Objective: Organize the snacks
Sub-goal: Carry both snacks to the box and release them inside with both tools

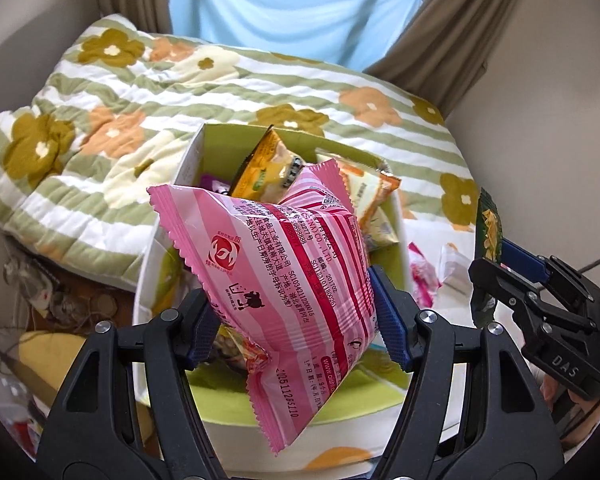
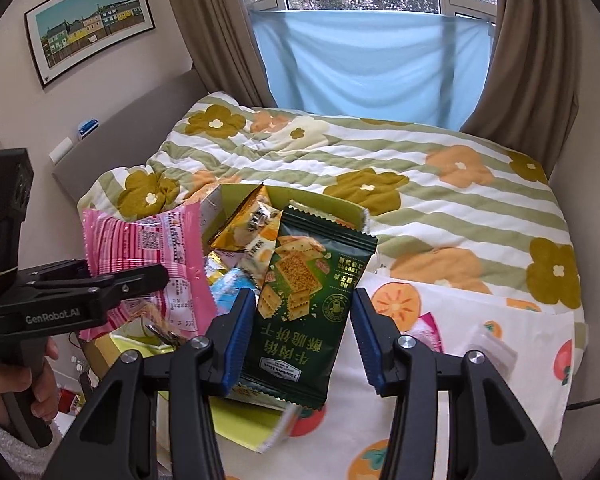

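Left gripper (image 1: 296, 322) clamped on pink packet (image 1: 296, 264), long axis tilted, top corner toward upper left, over the box (image 1: 188, 160). Right gripper (image 2: 304, 334) part-open, green cracker packet (image 2: 304, 300) between its pads, upright, just right of the box; contact with the right pad unclear. Beyond the box, floral quilt (image 2: 440, 208).

Bed (image 2: 460, 216) is carrying everything. A green-striped floral quilt (image 2: 380, 160) is lying over its far part, bunching up toward the headboard corner. Nearer, a white sheet with orange fruit print (image 2: 452, 320) is covering the near edge. An open cardboard box (image 1: 188, 160), green inside, is sitting on the bed toward the headboard side. A small clear packet (image 2: 494, 354) and a pink wrapper (image 2: 430, 332) are lying on the fruit sheet.
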A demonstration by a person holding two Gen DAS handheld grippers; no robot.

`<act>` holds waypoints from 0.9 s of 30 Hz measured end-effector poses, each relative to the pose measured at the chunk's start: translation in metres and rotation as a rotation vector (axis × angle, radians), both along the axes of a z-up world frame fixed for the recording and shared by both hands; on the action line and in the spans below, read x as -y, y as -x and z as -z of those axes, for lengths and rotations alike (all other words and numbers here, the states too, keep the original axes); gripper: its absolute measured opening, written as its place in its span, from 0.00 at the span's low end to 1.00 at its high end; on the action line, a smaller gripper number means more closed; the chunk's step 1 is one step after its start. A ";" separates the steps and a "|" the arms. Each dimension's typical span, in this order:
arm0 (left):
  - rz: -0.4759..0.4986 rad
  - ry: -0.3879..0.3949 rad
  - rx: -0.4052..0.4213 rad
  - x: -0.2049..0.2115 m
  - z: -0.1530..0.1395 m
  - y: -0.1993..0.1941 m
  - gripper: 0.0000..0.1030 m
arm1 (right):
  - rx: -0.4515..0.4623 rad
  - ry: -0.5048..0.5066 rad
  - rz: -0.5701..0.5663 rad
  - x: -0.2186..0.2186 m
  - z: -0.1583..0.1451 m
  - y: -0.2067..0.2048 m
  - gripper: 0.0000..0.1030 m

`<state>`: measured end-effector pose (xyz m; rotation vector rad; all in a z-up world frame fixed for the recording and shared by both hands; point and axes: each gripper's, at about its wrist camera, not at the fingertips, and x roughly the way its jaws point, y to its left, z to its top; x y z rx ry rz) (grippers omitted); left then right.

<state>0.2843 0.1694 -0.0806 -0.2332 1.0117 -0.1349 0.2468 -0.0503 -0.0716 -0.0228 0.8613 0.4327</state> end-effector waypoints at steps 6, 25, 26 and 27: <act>0.095 -0.058 -0.026 -0.011 0.014 -0.032 0.77 | -0.025 0.031 0.067 -0.030 0.007 0.001 0.43; 0.017 -0.010 -0.056 -0.058 0.046 0.029 1.00 | -0.073 0.012 0.062 -0.068 0.040 0.030 0.43; 0.010 -0.010 -0.054 -0.060 0.045 0.031 1.00 | -0.069 0.012 0.057 -0.070 0.042 0.032 0.43; 0.003 -0.007 -0.050 -0.061 0.044 0.034 1.00 | -0.065 0.011 0.052 -0.071 0.042 0.033 0.43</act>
